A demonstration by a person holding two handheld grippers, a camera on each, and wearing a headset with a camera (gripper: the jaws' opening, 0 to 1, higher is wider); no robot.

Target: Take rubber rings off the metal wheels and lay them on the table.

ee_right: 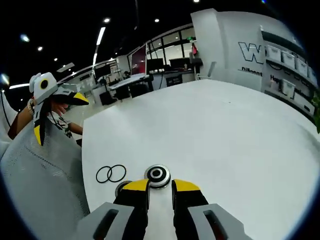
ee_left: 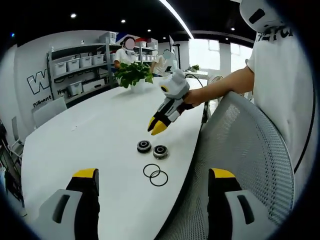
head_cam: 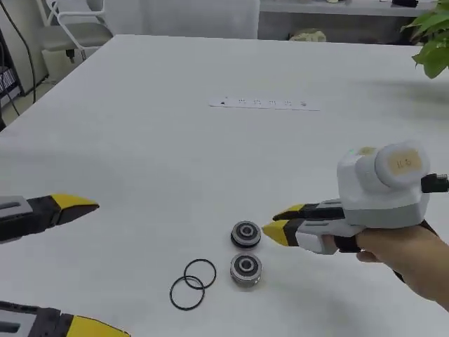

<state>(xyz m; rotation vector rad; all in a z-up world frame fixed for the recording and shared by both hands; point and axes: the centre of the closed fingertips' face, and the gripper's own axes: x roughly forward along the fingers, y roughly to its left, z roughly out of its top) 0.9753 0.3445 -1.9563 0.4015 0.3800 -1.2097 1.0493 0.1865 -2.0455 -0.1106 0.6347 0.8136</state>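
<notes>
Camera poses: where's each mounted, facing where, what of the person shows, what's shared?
Head view: headset, looking down at the table, wheels, rubber rings, left gripper, right gripper; a hand holds the right.
Left gripper view: on the left gripper, facing the right gripper across the wheels; arm and torso show.
Right gripper view: on the right gripper, low behind a wheel, facing the left gripper; arm shows.
Shared: all see wheels and rings.

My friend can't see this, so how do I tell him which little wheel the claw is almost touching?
On the big white table, two metal wheels sit beside two black rings. Pick the far wheel, at the right claw's yellow tips. The near wheel sits closer to the rings.
</notes>
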